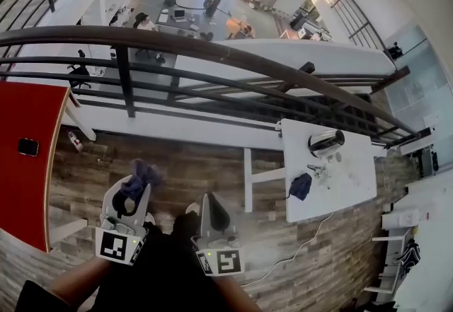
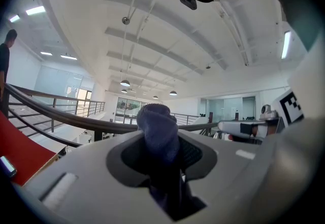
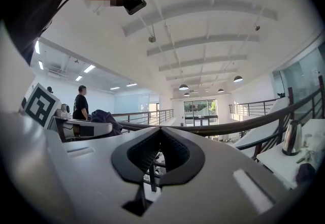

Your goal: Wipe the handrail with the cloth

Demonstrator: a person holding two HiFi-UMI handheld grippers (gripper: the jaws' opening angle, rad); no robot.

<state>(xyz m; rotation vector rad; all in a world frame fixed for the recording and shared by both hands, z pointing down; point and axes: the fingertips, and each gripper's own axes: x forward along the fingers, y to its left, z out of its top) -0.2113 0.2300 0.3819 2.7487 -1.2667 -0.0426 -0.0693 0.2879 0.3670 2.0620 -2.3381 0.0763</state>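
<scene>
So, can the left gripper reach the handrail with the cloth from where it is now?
Probably yes. The left gripper is shut on the cloth, and in the head view nothing stands between it and the handrail ahead. The cloth is not touching the rail, so the gripper must move forward.

The handrail (image 1: 212,51) was dark metal, smooth, with a dull shine. The cloth (image 1: 145,172) was soft and dark blue. The left tool (image 1: 132,187) and right tool (image 1: 212,200) were grey plastic — not shiny — with black ridged pads (image 3: 137,156). The floor (image 1: 198,169) was wood planks. The kettle (image 1: 325,142) was shiny metal on a smooth white bench (image 1: 354,177).
</scene>
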